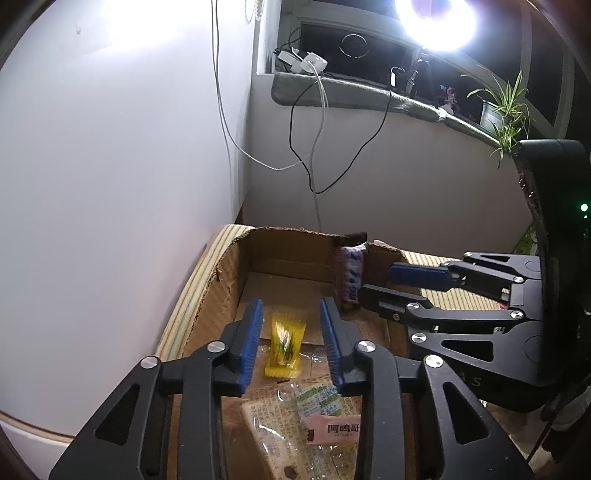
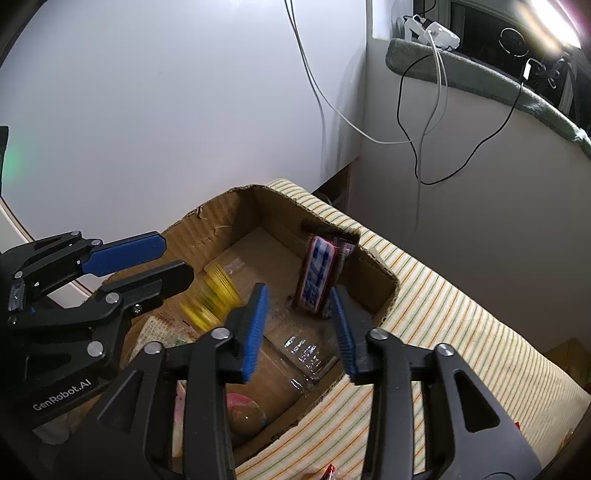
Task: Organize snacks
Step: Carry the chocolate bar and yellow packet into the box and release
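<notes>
An open cardboard box (image 1: 229, 273) (image 2: 221, 221) holds snacks. A small yellow packet (image 1: 285, 341) lies on its floor below my open, empty left gripper (image 1: 291, 332); it looks blurred in the right wrist view (image 2: 210, 295). A dark red bar with a blue-and-white label (image 2: 317, 277) (image 1: 350, 275) leans upright against the box's far corner. My right gripper (image 2: 299, 317) is open and empty just in front of the bar; it also shows in the left wrist view (image 1: 391, 284). A clear-wrapped cracker pack with a pink label (image 1: 303, 424) lies at the box's near end.
The box sits on a striped cloth (image 2: 443, 314) (image 1: 192, 295) in a wall corner. Cables (image 1: 317, 147) hang from a windowsill with a plant (image 1: 506, 107) and a bright lamp (image 1: 436, 18). A round pink snack (image 2: 243, 410) and clear wrapping (image 2: 306, 354) lie in the box.
</notes>
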Tool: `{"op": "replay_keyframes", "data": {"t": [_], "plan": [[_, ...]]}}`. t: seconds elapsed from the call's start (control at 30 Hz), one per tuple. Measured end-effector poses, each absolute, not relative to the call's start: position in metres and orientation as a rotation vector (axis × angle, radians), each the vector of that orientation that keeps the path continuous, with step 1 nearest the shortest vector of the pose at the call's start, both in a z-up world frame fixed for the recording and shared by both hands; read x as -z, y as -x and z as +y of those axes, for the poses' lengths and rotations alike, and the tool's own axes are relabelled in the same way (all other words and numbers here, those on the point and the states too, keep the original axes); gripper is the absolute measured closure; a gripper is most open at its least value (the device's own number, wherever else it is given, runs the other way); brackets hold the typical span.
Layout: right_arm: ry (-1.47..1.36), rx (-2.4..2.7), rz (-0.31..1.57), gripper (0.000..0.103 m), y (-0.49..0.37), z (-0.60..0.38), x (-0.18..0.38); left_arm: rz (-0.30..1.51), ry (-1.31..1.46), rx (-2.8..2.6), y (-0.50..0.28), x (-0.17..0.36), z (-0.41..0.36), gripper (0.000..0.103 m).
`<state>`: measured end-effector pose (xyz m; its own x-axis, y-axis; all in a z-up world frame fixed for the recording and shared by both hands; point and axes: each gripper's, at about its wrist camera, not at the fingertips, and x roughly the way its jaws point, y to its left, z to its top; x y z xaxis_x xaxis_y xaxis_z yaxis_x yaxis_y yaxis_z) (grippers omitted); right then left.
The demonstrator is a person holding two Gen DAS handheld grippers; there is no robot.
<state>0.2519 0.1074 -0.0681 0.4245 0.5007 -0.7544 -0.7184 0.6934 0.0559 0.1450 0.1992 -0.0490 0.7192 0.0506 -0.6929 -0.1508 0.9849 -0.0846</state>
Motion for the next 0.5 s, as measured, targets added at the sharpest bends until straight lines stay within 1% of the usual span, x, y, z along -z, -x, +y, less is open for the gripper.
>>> {"op": "replay_keyframes", "data": {"t": [0.07,0.5], "plan": [[0.291,-0.776,0.823,0.06,-0.25,0.105,0.065,0.756,0.133,-0.119,-0.143,0.047,0.198,0.071],[0.255,-0.739,0.774,0.06,-0.229,0.068,0.039,0.696,0.125,-0.112,-0.119,0.025,0.178,0.071]]}}
